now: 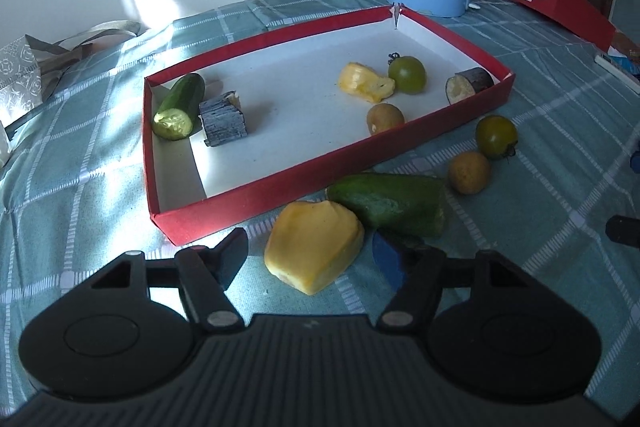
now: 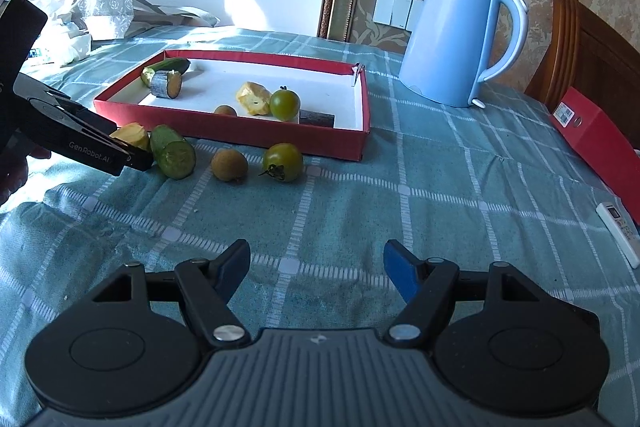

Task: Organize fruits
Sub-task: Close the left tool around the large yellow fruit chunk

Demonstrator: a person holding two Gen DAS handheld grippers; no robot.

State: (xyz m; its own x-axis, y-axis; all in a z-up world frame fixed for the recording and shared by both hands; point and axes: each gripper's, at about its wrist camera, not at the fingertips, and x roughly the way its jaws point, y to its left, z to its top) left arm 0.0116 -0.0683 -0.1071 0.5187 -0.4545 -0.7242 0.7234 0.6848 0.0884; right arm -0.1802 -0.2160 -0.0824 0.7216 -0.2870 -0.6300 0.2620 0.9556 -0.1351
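A red tray (image 1: 248, 199) with a white floor holds a cucumber piece (image 1: 178, 107), a dark block (image 1: 223, 119), a yellow fruit piece (image 1: 366, 83), a green tomato (image 1: 407, 75), a longan (image 1: 385, 118) and a dark stub (image 1: 470, 85). In front of it on the cloth lie a larger yellow fruit piece (image 1: 316, 247), a cucumber chunk (image 1: 390, 205), a longan (image 1: 469, 173) and a green tomato (image 1: 496, 136). My left gripper (image 1: 312, 259) is open, its fingers on either side of the larger yellow piece with small gaps. My right gripper (image 2: 316, 267) stands open over bare cloth.
A blue kettle (image 2: 452, 43) stands behind the tray's far corner. A red box (image 2: 596, 143) and a white remote (image 2: 618, 227) lie at the right edge, near a wooden chair (image 2: 580, 39). Bags (image 2: 104, 11) are heaped at the back left. A teal checked cloth (image 2: 400, 187) covers the table.
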